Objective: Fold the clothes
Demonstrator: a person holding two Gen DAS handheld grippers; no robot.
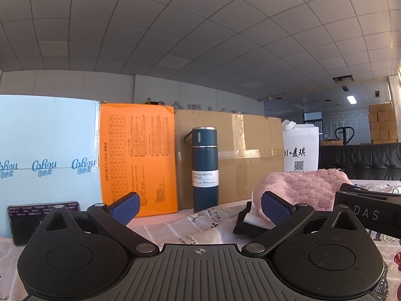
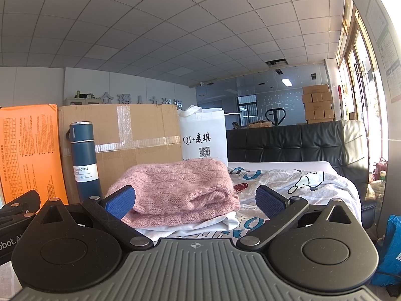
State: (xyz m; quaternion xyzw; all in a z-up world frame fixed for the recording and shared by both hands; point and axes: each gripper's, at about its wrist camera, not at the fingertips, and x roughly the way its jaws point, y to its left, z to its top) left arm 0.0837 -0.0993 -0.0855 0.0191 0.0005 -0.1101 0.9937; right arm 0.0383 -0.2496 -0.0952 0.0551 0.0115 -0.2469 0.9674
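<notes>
A folded pink knit sweater (image 2: pixel 180 190) lies on top of a white garment (image 2: pixel 200 225) on the cartoon-print sheet (image 2: pixel 300 188). My right gripper (image 2: pixel 195 202) is open just in front of the pile, its blue pads either side of the sweater's near edge, nothing gripped. In the left wrist view the same pink sweater (image 1: pixel 300 188) sits to the right, behind the right pad. My left gripper (image 1: pixel 200 209) is open over the sheet (image 1: pixel 175 228), empty. The other gripper's black body (image 1: pixel 363 210) shows at the right of that view.
A dark blue vacuum bottle (image 1: pixel 205 170) stands upright at the back, before a cardboard box (image 1: pixel 240 155), an orange box (image 1: pixel 136 160) and a pale blue carton (image 1: pixel 47 155). A phone (image 1: pixel 37 215) leans at left. A white tote bag (image 2: pixel 204 138) and black sofa (image 2: pixel 300 143) stand behind.
</notes>
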